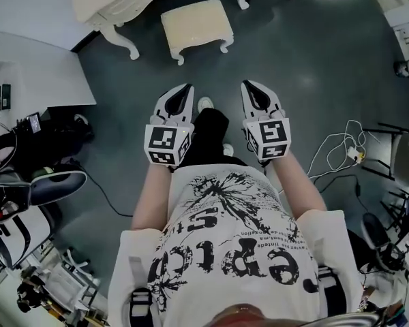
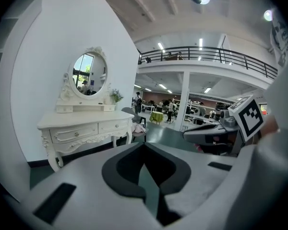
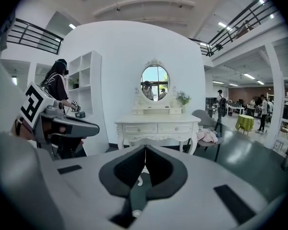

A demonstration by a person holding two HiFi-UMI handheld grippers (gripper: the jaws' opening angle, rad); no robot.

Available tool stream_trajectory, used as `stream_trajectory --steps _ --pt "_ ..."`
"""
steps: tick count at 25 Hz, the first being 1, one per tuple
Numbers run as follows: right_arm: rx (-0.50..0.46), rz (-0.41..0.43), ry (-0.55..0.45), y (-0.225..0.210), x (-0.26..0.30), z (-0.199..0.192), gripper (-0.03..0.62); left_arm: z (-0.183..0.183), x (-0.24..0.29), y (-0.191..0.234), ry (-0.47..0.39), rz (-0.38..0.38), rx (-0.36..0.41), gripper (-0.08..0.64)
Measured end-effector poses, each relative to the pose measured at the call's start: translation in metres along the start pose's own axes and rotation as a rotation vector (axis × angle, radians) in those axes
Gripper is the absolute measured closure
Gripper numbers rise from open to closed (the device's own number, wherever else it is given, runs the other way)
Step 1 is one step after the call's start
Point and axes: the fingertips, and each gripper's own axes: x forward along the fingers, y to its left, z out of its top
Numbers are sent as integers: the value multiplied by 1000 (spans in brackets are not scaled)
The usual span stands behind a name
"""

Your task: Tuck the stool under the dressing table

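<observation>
Head view: I hold my left gripper and right gripper side by side above the grey floor, each with its jaws pressed together on nothing. The stool stands ahead (well apart from both), just before the dressing table, not yet beneath it.

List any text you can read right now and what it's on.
"epic" (uncertain): big black print on the white T-shirt, upside down and creased; its smaller print is unreadable.
Left gripper and right gripper: square markers only, no words.
Dressing table, stool: no text.
</observation>
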Motion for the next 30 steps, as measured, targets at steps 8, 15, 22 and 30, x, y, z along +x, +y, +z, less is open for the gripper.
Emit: stream_trajectory --steps 8,15,22,30 --pt "-26 11 34 -43 128 41 575 43 98 97 -2 3 -44 543" --pt "-59 16 80 -81 234 34 575 43 175 167 37 8 -99 543" --pt "-30 74 181 -103 326 -36 575 -39 239 212 138 56 -185 543" --pt "34 179 312 -106 396 -155 575 -165 303 227 176 137 -324 543"
